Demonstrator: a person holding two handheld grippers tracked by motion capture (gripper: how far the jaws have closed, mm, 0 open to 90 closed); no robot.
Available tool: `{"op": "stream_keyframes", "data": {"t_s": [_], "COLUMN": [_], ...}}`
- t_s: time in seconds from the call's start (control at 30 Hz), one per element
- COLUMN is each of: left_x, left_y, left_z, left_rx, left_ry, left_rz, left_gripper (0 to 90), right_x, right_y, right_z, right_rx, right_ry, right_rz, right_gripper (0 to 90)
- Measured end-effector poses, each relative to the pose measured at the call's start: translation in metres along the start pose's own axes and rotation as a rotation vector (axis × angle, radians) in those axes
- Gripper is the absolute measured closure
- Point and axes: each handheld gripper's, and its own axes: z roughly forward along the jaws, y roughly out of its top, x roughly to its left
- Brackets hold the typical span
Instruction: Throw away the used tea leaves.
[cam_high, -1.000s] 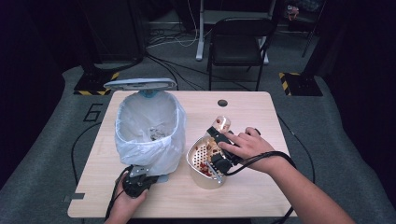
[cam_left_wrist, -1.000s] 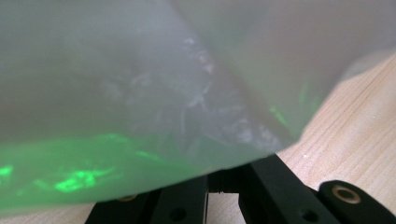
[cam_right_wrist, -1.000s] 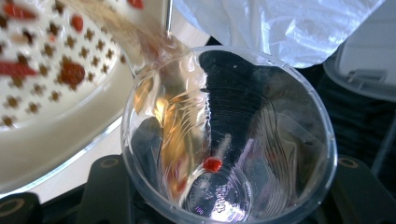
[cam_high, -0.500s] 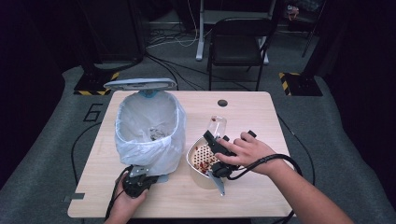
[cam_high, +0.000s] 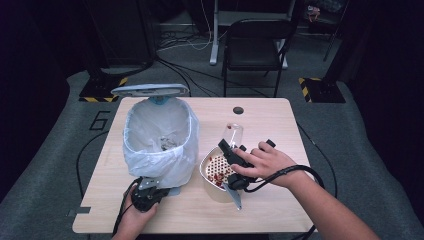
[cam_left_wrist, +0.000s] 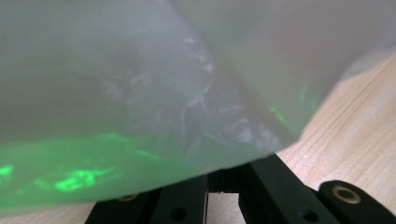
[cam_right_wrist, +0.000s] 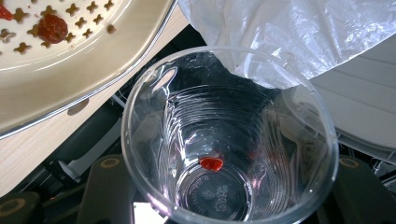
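One red bit (cam_right_wrist: 211, 163) stays in the cup (cam_right_wrist: 229, 140) gripped between the right gripper (cam_high: 231, 156) jaws, now tipped upright past the strainer (cam_high: 216, 170), pour nearly done; left gripper (cam_high: 146, 196) clenched on the bag (cam_high: 160, 150).

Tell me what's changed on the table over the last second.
The right tongs, shut on a clear cup, have swung it from tipped over the strainer bowl to more upright beyond the bowl's far rim. One red bit clings near the cup's bottom; the rest lie in the bowl. The left tongs stay clamped on the bin bag, and bin and bowl have not moved.
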Motion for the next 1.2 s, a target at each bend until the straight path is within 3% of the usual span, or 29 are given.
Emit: {"op": "stream_keyframes", "data": {"t_s": [0.3, 0.43, 0.47, 0.57, 0.6, 0.7, 0.83, 1.0, 1.13, 1.2], "left_x": [-0.001, -0.001, -0.001, -0.001, -0.001, -0.001, -0.001, 0.0, 0.0, 0.0], "left_y": [0.0, 0.0, 0.0, 0.0, 0.0, 0.0, 0.0, 0.0, 0.0, 0.0], "left_z": [-0.001, -0.001, -0.001, -0.001, -0.001, -0.001, -0.001, -0.002, -0.002, -0.001], "left_rx": [0.006, 0.014, 0.014, 0.013, 0.017, 0.017, 0.015, 0.023, 0.023, 0.016], "left_ry": [-0.002, 0.005, 0.006, 0.006, 0.006, 0.006, 0.006, 0.002, 0.004, -0.001], "left_rz": [-0.014, -0.015, -0.016, -0.017, -0.017, -0.017, -0.017, -0.008, -0.01, -0.009], "left_gripper": [90.0, 90.0, 90.0, 90.0, 90.0, 90.0, 90.0, 90.0, 90.0, 90.0], "right_x": [-0.002, -0.005, -0.004, -0.004, -0.01, -0.01, -0.019, -0.029, -0.024, -0.026], "right_y": [0.0, -0.001, -0.002, -0.003, -0.005, -0.006, -0.013, -0.023, -0.025, -0.028], "right_z": [-0.002, -0.003, -0.003, -0.004, -0.005, -0.006, -0.006, -0.006, -0.004, -0.003], "right_rx": [-0.002, -0.012, -0.01, -0.009, 0.01, 0.009, -0.024, -0.046, -0.071, -0.079], "right_ry": [-0.003, 0.011, -0.002, -0.003, 0.017, 0.021, 0.073, 0.078, 0.058, 0.062], "right_rz": [-0.001, 0.024, 0.052, 0.038, -0.065, -0.053, 0.061, 0.135, 0.34, 0.397], "right_gripper": [41.5, 41.4, 41.4, 41.4, 41.4, 41.3, 41.1, 41.0, 40.9, 41.0]}}
